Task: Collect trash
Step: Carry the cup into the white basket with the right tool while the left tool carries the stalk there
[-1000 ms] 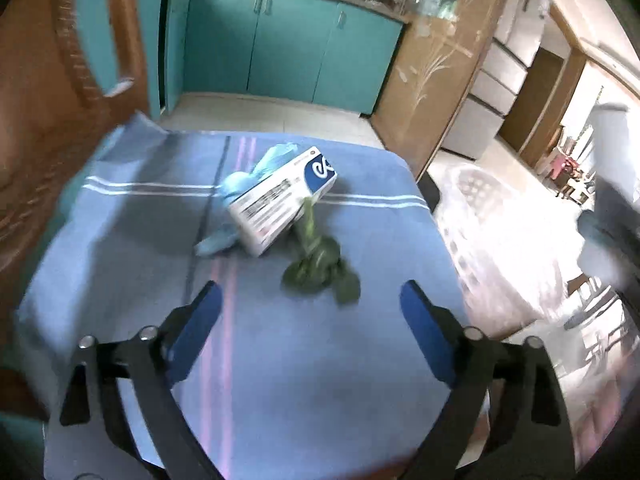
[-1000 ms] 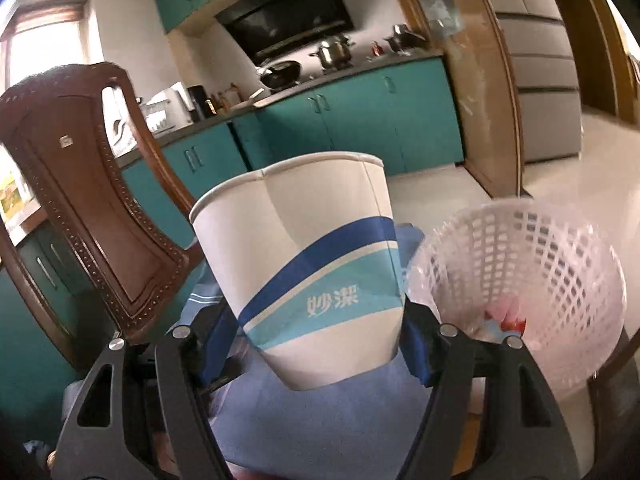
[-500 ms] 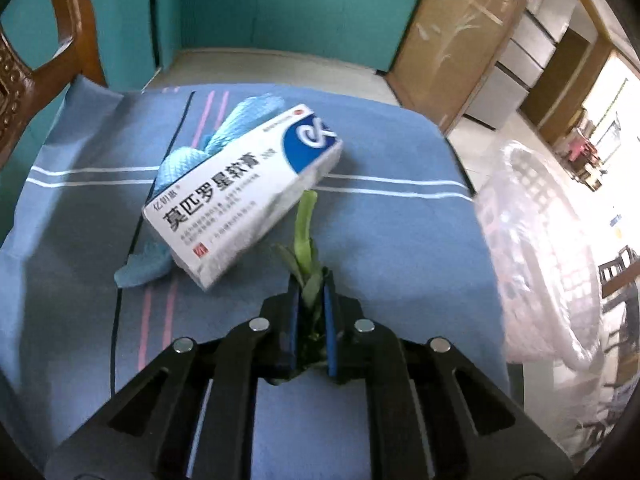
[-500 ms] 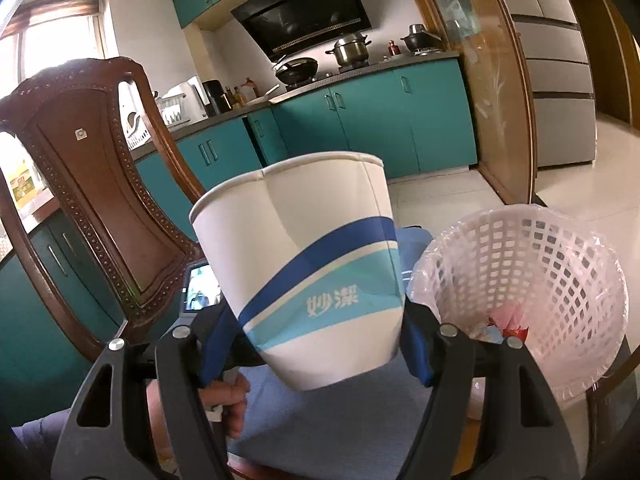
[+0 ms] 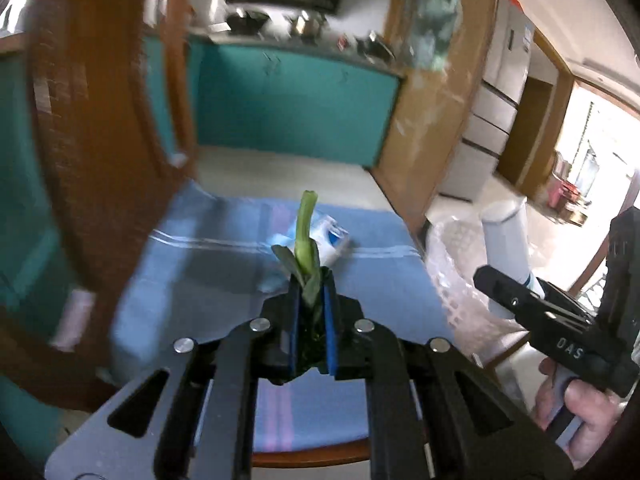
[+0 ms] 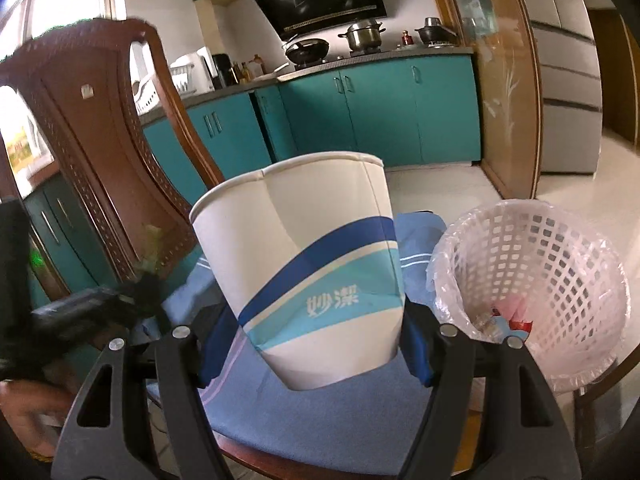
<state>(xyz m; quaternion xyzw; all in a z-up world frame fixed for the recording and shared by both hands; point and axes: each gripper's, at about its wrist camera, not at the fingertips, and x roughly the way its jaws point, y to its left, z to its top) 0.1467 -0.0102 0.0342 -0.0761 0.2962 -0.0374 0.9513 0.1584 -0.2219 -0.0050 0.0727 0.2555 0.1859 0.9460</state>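
My left gripper (image 5: 311, 280) is shut on a green vegetable scrap (image 5: 305, 240), whose pale stalk sticks up above the blue pads, held above the blue cloth (image 5: 208, 280). Behind it on the cloth lie a white and blue medicine box (image 5: 335, 240) and a blue glove (image 5: 280, 238), both blurred. My right gripper (image 6: 308, 336) is shut on a white paper cup (image 6: 304, 264) with blue bands, dented on its side. The white plastic basket (image 6: 532, 292) with a clear liner stands to the right of the cup and holds some wrappers. The left gripper (image 6: 136, 284) shows blurred at the left in the right wrist view.
The cloth covers a wooden chair seat (image 6: 360, 470); its carved back (image 6: 100, 152) rises at the left. Teal kitchen cabinets (image 6: 360, 116) and a stove with pots (image 6: 362, 34) stand behind. A person's hand (image 5: 576, 404) holds the right gripper at the right edge.
My left gripper closed on the vegetable scrap and lifted it off the cloth, rising and tilting up. The right gripper kept its hold on the cup and barely moved.
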